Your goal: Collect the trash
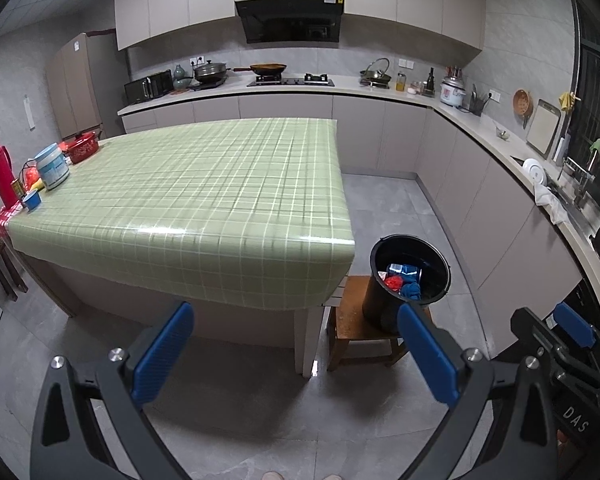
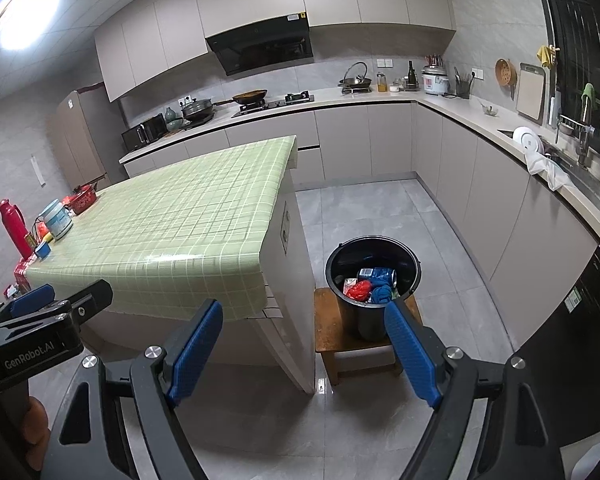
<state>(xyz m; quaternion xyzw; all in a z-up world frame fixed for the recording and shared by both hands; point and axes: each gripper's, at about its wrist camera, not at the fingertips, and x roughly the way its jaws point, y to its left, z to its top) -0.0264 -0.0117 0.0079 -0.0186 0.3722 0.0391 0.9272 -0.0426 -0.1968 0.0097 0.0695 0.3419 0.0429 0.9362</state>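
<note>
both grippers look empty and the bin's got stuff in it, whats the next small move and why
Probably swing the left gripper toward the table's far left end. Both it and the right gripper are open and empty, the black bin on the stool already holds wrappers, and the green tablecloth is bare except that cluster of containers, though none is clearly trash.

Each hand-held gripper, left (image 1: pixel 294 350) and right (image 2: pixel 304 350), is built of black angular frames, fitted with ribbed blue finger pads (image 1: pixel 162 354), silver screws, and white "GenRobot.AI" lettering.
</note>
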